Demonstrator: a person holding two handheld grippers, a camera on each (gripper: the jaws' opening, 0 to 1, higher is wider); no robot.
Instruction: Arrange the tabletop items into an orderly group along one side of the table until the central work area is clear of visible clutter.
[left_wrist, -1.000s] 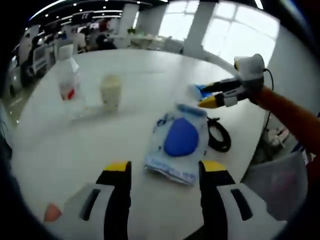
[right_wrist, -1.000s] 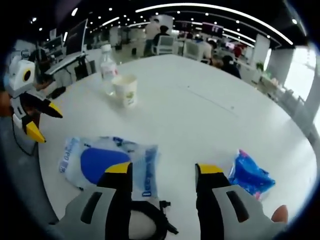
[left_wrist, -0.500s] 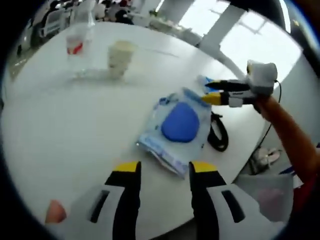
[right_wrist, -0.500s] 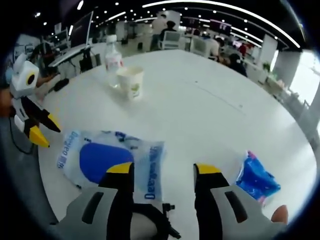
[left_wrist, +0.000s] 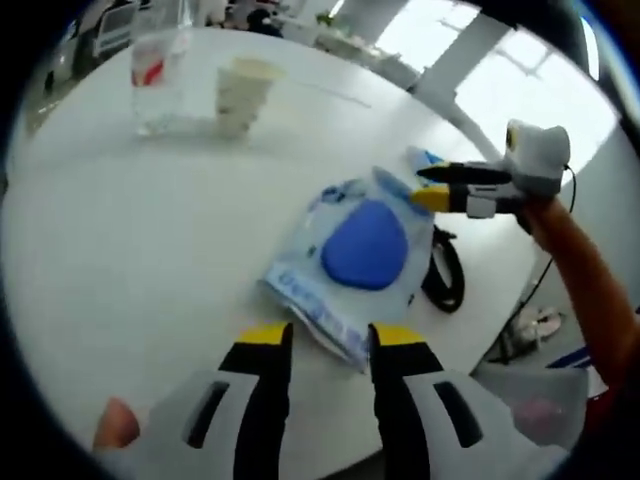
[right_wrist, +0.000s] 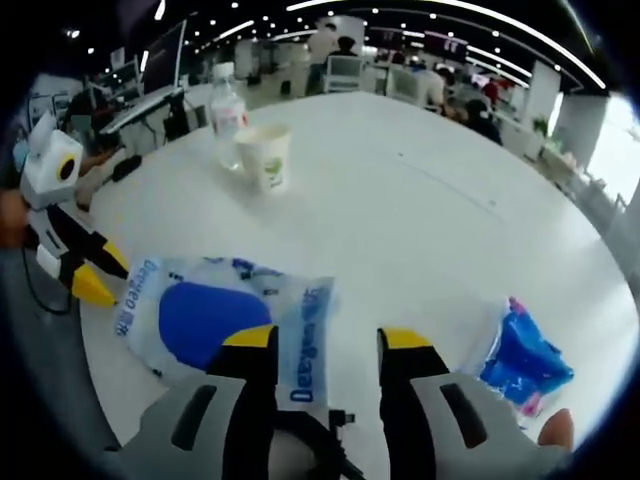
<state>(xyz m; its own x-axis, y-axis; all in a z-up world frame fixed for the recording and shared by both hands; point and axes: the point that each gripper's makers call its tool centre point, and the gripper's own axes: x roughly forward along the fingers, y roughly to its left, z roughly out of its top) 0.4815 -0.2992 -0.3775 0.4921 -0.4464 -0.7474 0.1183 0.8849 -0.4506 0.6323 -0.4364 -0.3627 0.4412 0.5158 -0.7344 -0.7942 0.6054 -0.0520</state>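
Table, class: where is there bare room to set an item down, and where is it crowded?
Free: the wide white stretch of table between the paper cup and the small blue packet. Crowded: the near edge, with the large blue-and-clear bag, black cable and both grippers.

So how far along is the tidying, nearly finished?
Hardly begun. The bottle and paper cup stand together already. Both claws, left and right, are open at opposite ends of the clear bag. The blue packet and black cable lie unsorted.

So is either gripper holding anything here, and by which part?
Nothing is held. The left gripper and right gripper each straddle an edge of the plastic package, jaws open.
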